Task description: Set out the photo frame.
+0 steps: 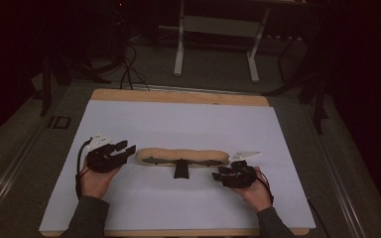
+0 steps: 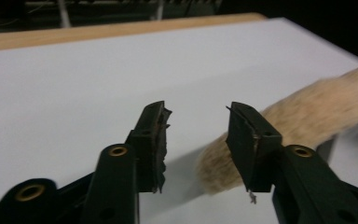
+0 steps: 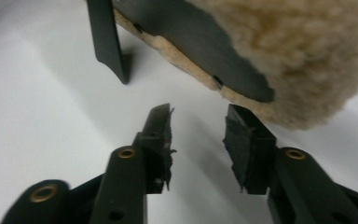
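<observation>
Long tan fleece-covered pad with a black plastic backing strip [image 1: 182, 156] lies lengthwise across the middle of the white sheet covering the wooden table [image 1: 178, 124]. A short black stem [image 1: 180, 169] sticks out from its middle, toward the person's side.

Left gripper [image 1: 127, 148] sits just beside the pad's left end, held in the left hand [image 1: 95, 181], jaws pointing right toward it. In the left gripper view the gripper [image 2: 196, 140] has its jaws apart with a clear gap. The fleece end [image 2: 307, 126] shows behind and beside the right-hand jaw. Nothing is pinched between the pads: released, gripping nothing. Can't tell whether the jaw's outer face touches the fleece.

Right gripper [image 1: 217, 174] is near the pad's right end, slightly on the person's side of it, held in the right hand [image 1: 254, 191], jaws pointing left. White three-cornered plate [image 1: 245, 155] rides on top of it. In the right gripper view the gripper [image 3: 196, 135] also has its jaws parted, bare white sheet between them. The fleece [image 3: 303, 51] and its black backing strip [image 3: 205, 46] lie just ahead of the tips, not between them. The black stem [image 3: 106, 39] stands to the upper left, apart from the jaws. Released, holding nothing.

Pad rests flat on the sheet, unlifted. Both forearms come in from the bottom edge in dark sleeves. Behind the table: dim floor, cables, a white metal frame [image 1: 218, 29].
</observation>
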